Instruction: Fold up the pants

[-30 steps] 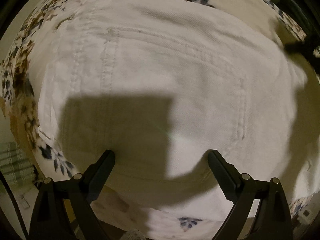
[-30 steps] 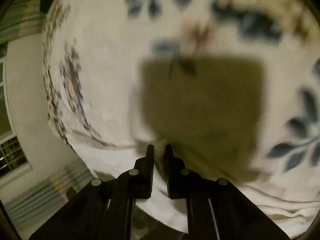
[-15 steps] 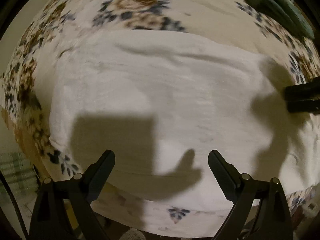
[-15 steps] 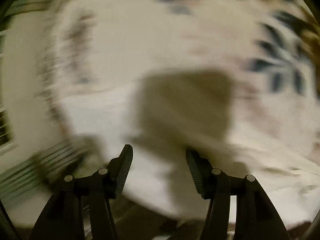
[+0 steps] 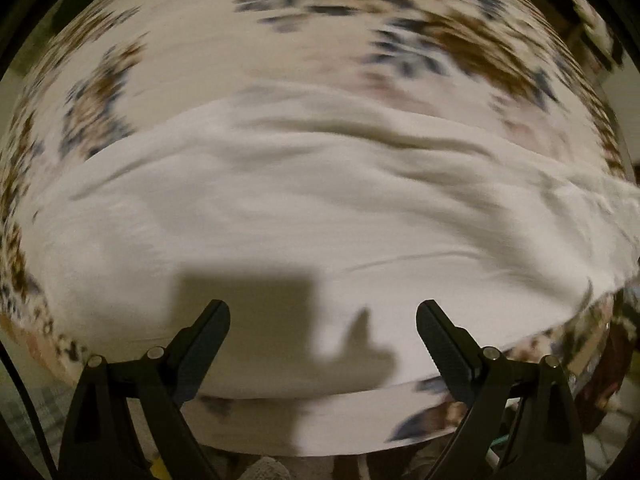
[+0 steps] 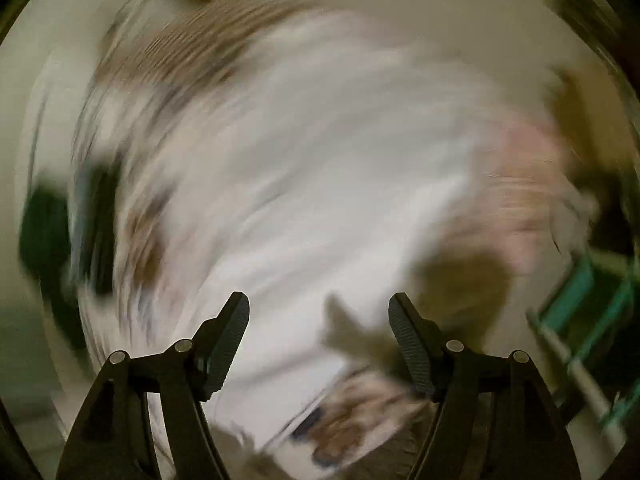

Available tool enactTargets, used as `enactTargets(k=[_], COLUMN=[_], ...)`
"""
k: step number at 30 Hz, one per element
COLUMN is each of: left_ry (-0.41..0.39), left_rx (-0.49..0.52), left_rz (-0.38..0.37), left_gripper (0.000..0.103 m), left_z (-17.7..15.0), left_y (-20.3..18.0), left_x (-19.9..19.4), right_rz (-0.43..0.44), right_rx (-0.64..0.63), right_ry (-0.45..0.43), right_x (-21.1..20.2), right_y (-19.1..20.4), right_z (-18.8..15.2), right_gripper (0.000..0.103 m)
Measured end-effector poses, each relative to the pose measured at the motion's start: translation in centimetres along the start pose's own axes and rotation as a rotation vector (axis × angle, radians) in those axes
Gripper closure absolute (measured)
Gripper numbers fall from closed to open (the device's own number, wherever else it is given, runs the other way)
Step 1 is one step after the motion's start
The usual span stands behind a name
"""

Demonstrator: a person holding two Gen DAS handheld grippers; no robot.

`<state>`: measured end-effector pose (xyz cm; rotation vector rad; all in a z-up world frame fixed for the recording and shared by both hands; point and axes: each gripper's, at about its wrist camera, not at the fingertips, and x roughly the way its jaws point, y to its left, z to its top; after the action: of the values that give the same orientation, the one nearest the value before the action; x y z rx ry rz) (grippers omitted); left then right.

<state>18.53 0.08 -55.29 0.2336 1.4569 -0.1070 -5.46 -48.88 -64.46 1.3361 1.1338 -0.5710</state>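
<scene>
1. The white pants point(image 5: 304, 216) are seen spread flat across a floral bedspread point(image 5: 460, 44), reaching from the left edge of the left wrist view to its right edge; shallow wrinkles run along the cloth, so the surface is judged not yet smoothed.
2. The left gripper point(image 5: 323, 332) is held above the near edge of the pants, pointing down at them; its jaws stand wide apart and nothing is caught between them, so it is released; its shadow point(image 5: 256, 312) is cast on the cloth just ahead of the fingers.
3. The right gripper point(image 6: 319, 328) is seen with jaws opening and no cloth between the pads; white fabric is made out behind them through heavy blur, though which part of the pants cannot be told.
4. Both tools are probably kept free so that a fresh hold can be taken for the next fold; this is offered as a judgement only.
5. How many folds are done cannot be told; the task is judged unfinished.
</scene>
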Motion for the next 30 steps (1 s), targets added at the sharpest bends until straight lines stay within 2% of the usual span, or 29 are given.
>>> enactTargets(k=[1,3,6,9,11,12,13,16,17,18,19,22,24,26,28,29,30], left_ry=[0.001,0.007,0.024,0.027,0.031,0.031,0.030,0.031,0.035,0.037,0.038,0.034,0.031,0.035,0.040,0.043,0.044], left_rx=[0.018,0.051,0.092,0.139,0.163,0.173,0.184,0.205,0.208,0.212,0.215,0.221,0.223,0.219,0.215,0.213,0.212], left_rz=[0.000,-0.007,-0.007,0.009,0.017,0.021,0.026,0.041,0.046,0.048,0.051,0.055,0.055,0.054,0.050,0.047,0.044], left_gripper=[0.008,0.008,0.008,0.008,0.008,0.008,0.008,0.008,0.008,0.008,0.008,0.008,0.008,0.008,0.008,0.008,0.008], left_z=[0.0,0.1,0.0,0.2,0.1,0.1,0.0,-0.3,-0.2,-0.3,-0.4,-1.4,-0.9,-0.9,-0.8,-0.5,-0.3], left_y=[-1.2,-3.7,-7.1,-9.2,-11.1,-11.7,-12.1,-14.4,-16.0,-15.6,-15.1,-15.7,-16.6,-17.8,-17.7,-18.3,-18.5], left_x=[0.1,0.5,0.9,1.4,1.5,1.5,1.6,2.2,2.2,2.2,2.2,1.8,1.3,0.9,1.0,0.5,0.4], right_rz=[0.030,0.055,0.074,0.099,0.128,0.181,0.189,0.116,0.062,0.026,0.023,0.025,0.050,0.044,0.031,0.034,0.059], right_rx=[0.074,0.111,0.121,0.071,0.058,0.027,-0.037,-0.179,-0.218,-0.251,-0.263,-0.269,-0.248,-0.235,-0.202,-0.178,-0.125], right_ry=[-0.035,-0.089,-0.146,-0.135,-0.124,-0.123,-0.120,-0.088,-0.071,-0.081,-0.089,-0.145,-0.168,-0.160,-0.119,-0.069,-0.001], right_x=[-0.6,-1.5,-2.4,-1.5,-1.0,-0.7,-0.5,0.4,1.1,1.5,1.4,-0.4,-2.7,-4.1,-3.9,-3.0,-1.5], right_y=[-3.1,-5.9,-7.8,-7.5,-7.4,-6.5,-5.1,-2.4,-1.7,-1.2,-1.2,-0.5,-0.8,-1.0,-2.4,-3.5,-5.1], right_z=[1.6,4.2,7.4,9.1,9.9,9.8,9.7,9.6,9.7,9.6,9.4,8.5,7.8,7.2,7.3,7.7,8.2], right_gripper=[0.028,0.028,0.029,0.039,0.039,0.039,0.039,0.040,0.048,0.086,0.091,0.092,0.092,0.092,0.091,0.088,0.081])
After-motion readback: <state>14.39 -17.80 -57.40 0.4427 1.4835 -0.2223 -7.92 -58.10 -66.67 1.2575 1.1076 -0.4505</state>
